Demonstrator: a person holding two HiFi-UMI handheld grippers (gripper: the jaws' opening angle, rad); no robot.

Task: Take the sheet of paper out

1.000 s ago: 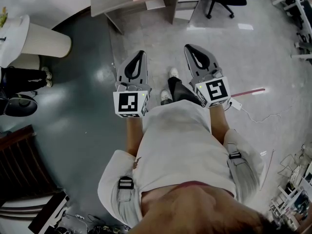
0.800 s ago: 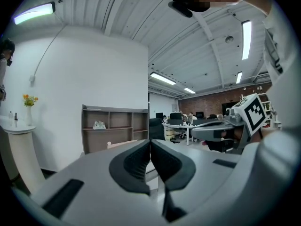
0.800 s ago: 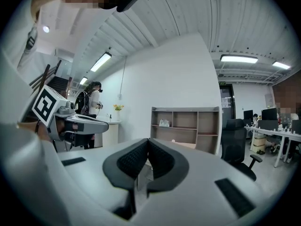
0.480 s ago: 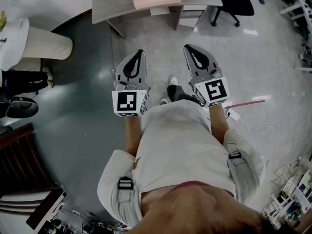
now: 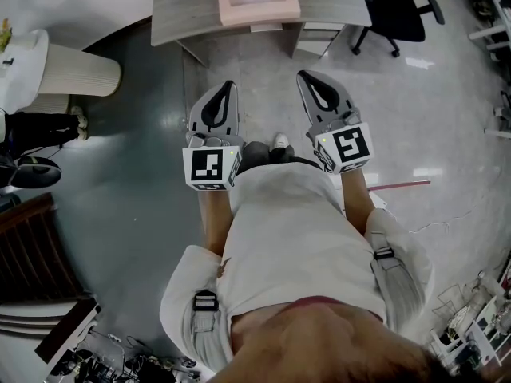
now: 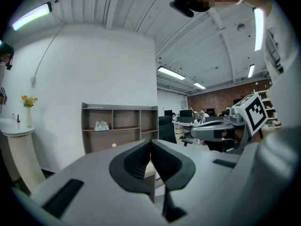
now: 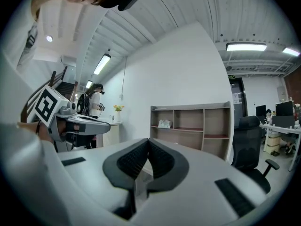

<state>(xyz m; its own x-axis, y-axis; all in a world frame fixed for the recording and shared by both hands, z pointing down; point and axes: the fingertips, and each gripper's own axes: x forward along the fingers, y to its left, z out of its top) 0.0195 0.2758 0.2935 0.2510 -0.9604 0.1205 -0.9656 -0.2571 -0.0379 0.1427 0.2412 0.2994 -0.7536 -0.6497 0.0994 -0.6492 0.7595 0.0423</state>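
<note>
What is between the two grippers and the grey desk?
Only bare floor, seen in the head view, separates the left gripper and right gripper from the desk.

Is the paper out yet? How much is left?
Nothing looks done yet. The left gripper and right gripper are both shut and empty, held over the floor short of the desk with the pink tray. I cannot make out a sheet from here. Left: reach the desk, find the sheet, pull it out.

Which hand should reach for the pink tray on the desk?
Right, by a little: the right gripper is slightly nearer the pink tray than the left gripper. Both have shut, empty fingers and are short of the desk.
</note>
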